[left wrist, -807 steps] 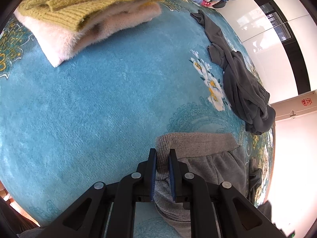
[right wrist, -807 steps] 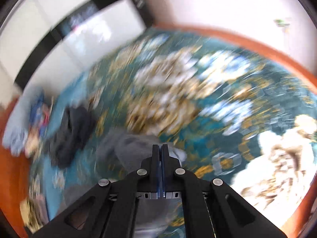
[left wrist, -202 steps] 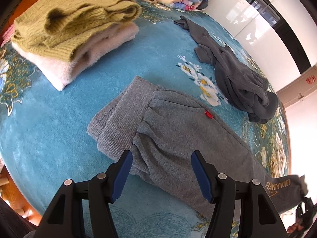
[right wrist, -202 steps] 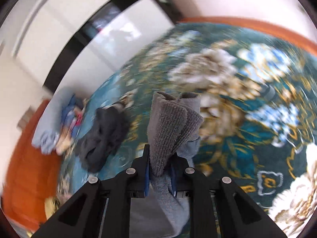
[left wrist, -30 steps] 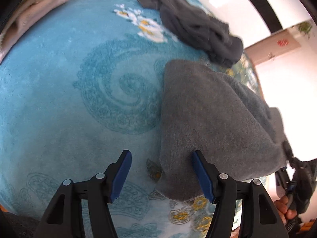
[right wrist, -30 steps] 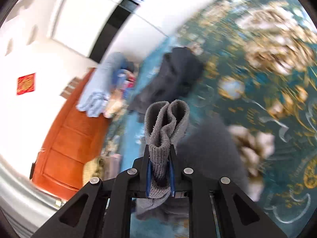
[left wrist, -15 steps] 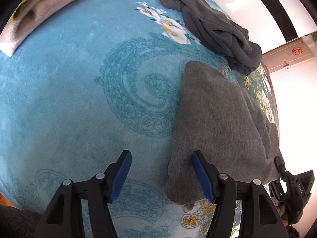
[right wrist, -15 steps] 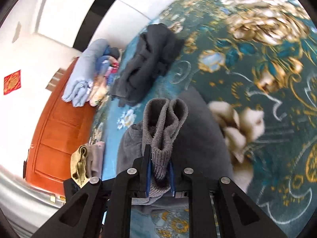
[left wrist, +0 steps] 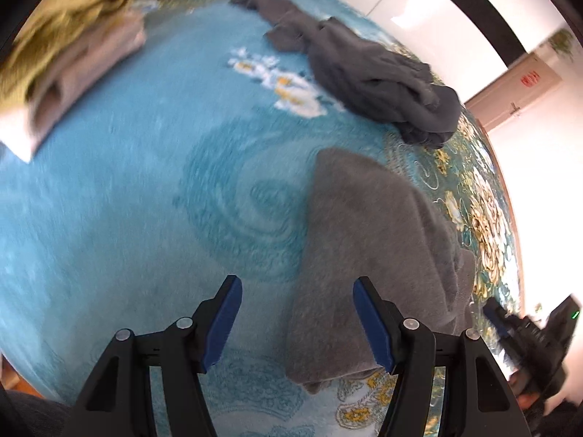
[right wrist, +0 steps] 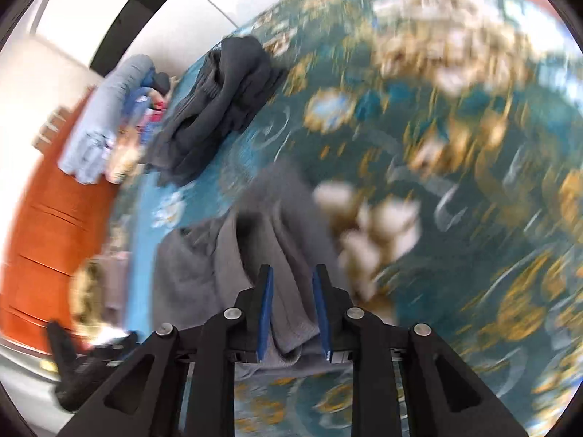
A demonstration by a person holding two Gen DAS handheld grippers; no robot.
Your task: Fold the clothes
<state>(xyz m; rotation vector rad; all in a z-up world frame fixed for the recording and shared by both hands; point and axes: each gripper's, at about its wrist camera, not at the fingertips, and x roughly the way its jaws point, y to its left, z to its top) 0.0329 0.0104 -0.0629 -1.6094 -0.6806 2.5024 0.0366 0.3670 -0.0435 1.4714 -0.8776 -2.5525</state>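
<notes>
Orange cabinet (right wrist: 47,255) beyond right jaws only

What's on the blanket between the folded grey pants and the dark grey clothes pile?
Only bare blanket separates the grey pants from the dark grey pile, shown in the left wrist view.

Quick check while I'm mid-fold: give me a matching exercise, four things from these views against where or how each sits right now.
Things:
1. folded light grey knit trousers
2. crumpled dark grey garment
3. olive-yellow knitted sweater
4. left gripper

States:
A. lies unfolded in a heap on the blue carpet, beyond the white flower pattern
B. open, nothing held
C. on top of a folded stack at the far left
D. lies folded flat, one end between the right gripper fingers as they open

Pairs: 1-D, 2-A, 3-C, 4-B
</notes>
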